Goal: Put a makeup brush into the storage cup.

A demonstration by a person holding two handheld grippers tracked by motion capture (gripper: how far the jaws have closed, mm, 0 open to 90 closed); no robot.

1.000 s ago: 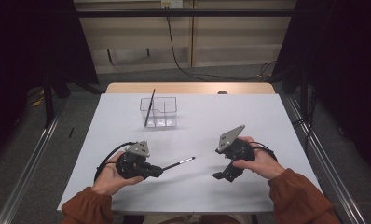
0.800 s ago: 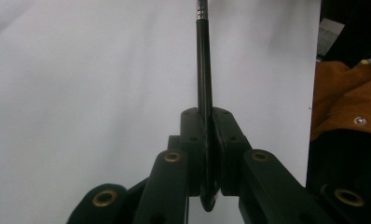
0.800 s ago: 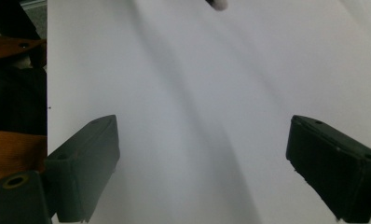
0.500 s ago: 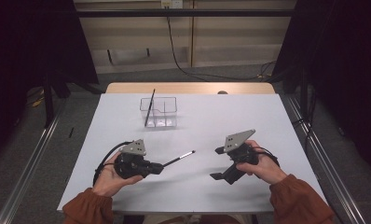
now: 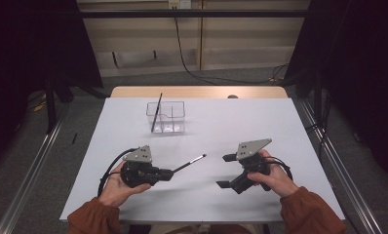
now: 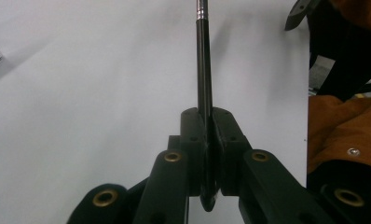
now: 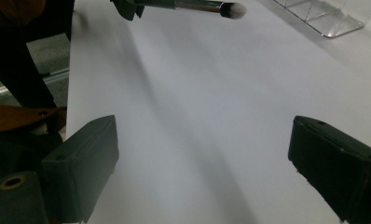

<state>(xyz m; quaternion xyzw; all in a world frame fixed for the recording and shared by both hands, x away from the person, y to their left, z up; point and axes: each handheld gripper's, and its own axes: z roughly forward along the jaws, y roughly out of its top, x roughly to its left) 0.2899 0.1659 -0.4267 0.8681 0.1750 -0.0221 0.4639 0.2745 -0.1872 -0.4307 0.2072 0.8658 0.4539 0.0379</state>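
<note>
**Brush clamped, other tool idle**

Right now the left gripper (image 5: 166,173) is clenched on a thin black brush (image 5: 188,164), jaws pinched tight round the handle near its butt end, per the left gripper view. Bristle tip points away from the clear organizer box (image 5: 166,117), which sits well beyond it toward the far side of the table (image 5: 280,122). One dark stick (image 5: 156,112) already leans in the box's left compartment. Right gripper (image 5: 227,170) hangs released, jaws wide apart w/ nothing between, well to the right of the box and nearer the person.

Risk, imo: grip is so far back that the long handle could pivot or slip if swung fast. Box looks light, so a nudge from the tip might tip it.
</note>
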